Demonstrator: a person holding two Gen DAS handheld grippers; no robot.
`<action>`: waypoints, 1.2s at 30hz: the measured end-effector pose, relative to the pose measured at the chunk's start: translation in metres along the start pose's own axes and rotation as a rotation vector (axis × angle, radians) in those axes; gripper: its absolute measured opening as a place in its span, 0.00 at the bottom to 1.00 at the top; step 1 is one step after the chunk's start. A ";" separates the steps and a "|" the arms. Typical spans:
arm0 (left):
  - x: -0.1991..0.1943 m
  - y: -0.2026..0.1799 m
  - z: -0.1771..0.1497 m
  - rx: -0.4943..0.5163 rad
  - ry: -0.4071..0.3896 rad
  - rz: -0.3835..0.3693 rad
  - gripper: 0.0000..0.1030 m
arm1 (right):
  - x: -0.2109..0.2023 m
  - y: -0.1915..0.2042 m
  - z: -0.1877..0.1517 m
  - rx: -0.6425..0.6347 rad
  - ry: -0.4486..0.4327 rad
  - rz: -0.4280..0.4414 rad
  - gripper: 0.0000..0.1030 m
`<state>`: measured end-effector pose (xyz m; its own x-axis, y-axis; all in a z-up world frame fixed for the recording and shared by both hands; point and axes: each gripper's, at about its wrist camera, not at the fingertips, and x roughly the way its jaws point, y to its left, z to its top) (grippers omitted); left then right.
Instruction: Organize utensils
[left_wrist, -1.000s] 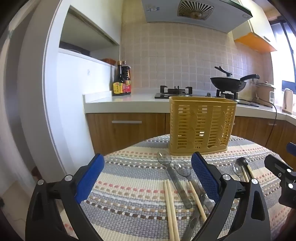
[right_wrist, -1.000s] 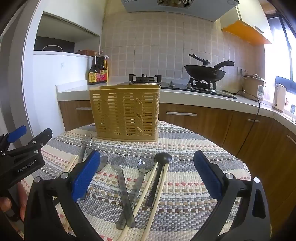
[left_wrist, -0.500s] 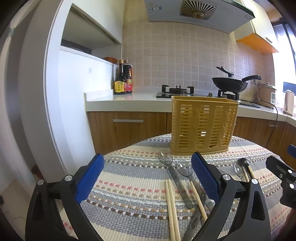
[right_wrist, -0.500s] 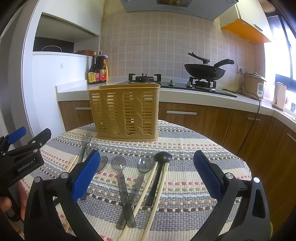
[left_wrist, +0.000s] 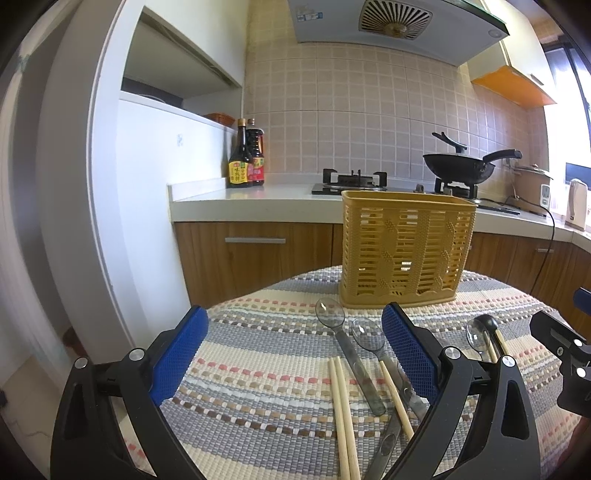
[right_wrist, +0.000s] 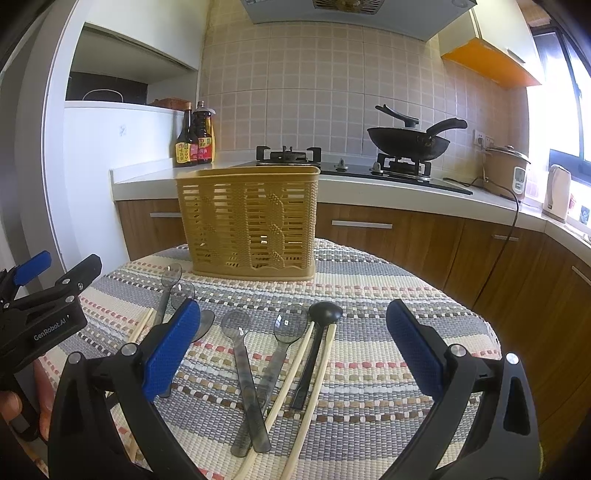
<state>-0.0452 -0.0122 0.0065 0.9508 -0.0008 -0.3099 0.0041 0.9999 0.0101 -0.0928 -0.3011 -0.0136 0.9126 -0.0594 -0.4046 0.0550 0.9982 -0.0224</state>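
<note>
A yellow slotted utensil basket (left_wrist: 406, 251) (right_wrist: 249, 221) stands upright at the far side of a round table with a striped woven mat (left_wrist: 258, 376) (right_wrist: 369, 369). In front of it lie clear plastic spoons (left_wrist: 345, 343) (right_wrist: 245, 354), a black spoon (right_wrist: 314, 343) and pale chopsticks (left_wrist: 343, 417) (right_wrist: 314, 398). My left gripper (left_wrist: 293, 354) is open above the mat's left part, its right finger over the spoons. My right gripper (right_wrist: 291, 347) is open, hovering above the spoons and chopsticks, holding nothing. The left gripper (right_wrist: 44, 314) shows at the right view's left edge.
Behind the table runs a kitchen counter (right_wrist: 369, 184) with a gas hob, a black wok (right_wrist: 410, 142), sauce bottles (left_wrist: 245, 158), a rice cooker (right_wrist: 506, 173) and a kettle. Wooden cabinets stand below it. A white unit (left_wrist: 140, 192) stands at the left.
Both views have tilted slightly, so the basket sits a little lower and nearer in them. The utensils lie where they were and both grippers stay open.
</note>
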 end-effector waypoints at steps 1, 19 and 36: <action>0.000 0.000 0.000 0.000 0.000 0.000 0.90 | 0.000 0.000 0.000 0.003 0.003 0.001 0.94; 0.037 0.028 0.010 -0.117 0.233 -0.140 0.83 | 0.026 -0.016 0.004 0.042 0.203 -0.056 0.94; 0.229 0.005 0.025 -0.159 0.875 -0.352 0.56 | 0.156 -0.058 0.052 0.131 0.768 0.156 0.72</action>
<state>0.1804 -0.0078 -0.0404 0.3341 -0.3577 -0.8720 0.1426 0.9337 -0.3284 0.0676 -0.3684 -0.0278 0.3819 0.1468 -0.9125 0.0405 0.9837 0.1752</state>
